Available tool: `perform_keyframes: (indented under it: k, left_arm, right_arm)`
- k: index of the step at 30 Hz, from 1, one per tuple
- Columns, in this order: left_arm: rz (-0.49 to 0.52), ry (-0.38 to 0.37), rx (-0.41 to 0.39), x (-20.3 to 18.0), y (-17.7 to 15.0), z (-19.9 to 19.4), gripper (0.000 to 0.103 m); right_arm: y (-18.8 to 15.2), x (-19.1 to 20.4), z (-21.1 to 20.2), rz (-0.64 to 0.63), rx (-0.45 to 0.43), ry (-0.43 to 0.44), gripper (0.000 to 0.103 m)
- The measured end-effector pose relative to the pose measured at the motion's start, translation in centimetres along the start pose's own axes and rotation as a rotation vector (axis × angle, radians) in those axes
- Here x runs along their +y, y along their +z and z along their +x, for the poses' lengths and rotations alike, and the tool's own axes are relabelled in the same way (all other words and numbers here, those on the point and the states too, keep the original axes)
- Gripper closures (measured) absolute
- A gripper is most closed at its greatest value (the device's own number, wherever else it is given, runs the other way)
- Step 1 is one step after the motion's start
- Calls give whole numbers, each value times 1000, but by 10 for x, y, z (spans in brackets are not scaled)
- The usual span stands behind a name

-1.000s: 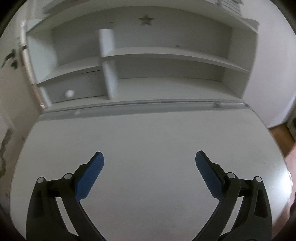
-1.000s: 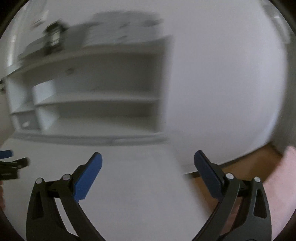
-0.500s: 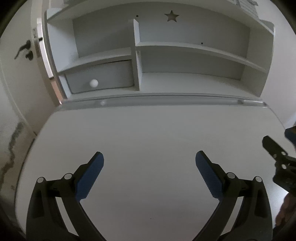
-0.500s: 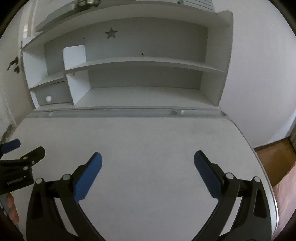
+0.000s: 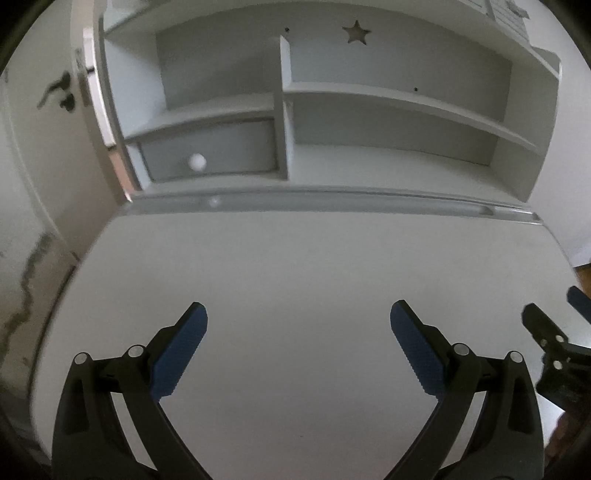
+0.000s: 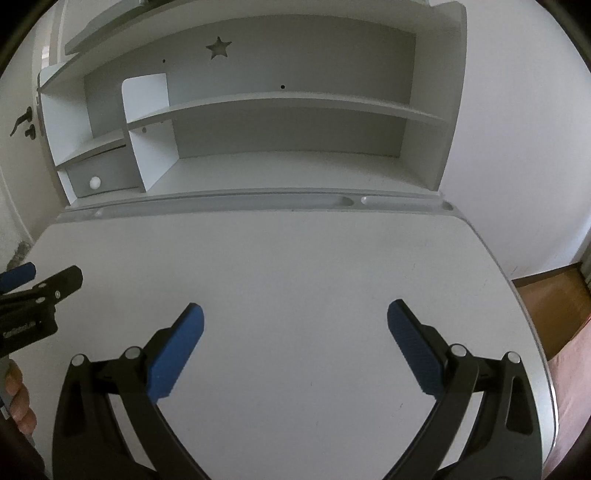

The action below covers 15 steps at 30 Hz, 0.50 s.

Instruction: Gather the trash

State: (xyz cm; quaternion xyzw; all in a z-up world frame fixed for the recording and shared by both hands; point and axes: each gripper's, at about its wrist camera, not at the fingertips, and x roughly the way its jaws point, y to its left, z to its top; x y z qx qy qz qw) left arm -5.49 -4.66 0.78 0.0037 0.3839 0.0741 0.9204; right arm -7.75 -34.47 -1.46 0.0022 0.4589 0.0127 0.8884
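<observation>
Hovering above the white desk top [image 5: 295, 266], the left gripper [image 5: 298, 325] has its jaws spread wide apart and holds nothing; its blue pads [image 5: 179, 345] frame bare desk surface. The right gripper [image 6: 294, 326] is in the same condition: jaws wide apart, nothing between the blue pads [image 6: 173, 354].

Each gripper appears at the edge of the other camera. In the left wrist view, the right gripper shows at the right margin. In the right wrist view, the left gripper shows at the left margin, with the fingers of the person's hand [image 6: 18, 402] below it.

Trash: no piece can be identified in either view, so its position cannot be told from these frames.

A grooved pen tray [image 6: 258, 203] runs along the rear edge of the desk top. Behind it stands a white hutch [image 5: 406, 99] with open shelves and a star cut-out [image 5: 355, 32] in the back panel. The lower left compartment holds a small grey drawer [image 5: 221, 147] with a round white knob [image 5: 197, 161]. To the left of the hutch, a door with a dark handle [image 6: 21, 119] is visible. Wooden floor [image 6: 550, 295] shows beyond the right edge of the desk.
</observation>
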Motion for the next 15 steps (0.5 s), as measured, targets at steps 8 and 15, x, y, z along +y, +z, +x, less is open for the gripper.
perform_keyframes:
  k: [8, 15]
  left_arm:
    - [67, 1, 35, -7, -5, 6, 7]
    - [92, -27, 128, 2, -14, 31, 7]
  right_arm:
    - [-1, 2, 7, 48, 53, 35, 7]
    - [-8, 14, 28, 25, 133, 25, 7]
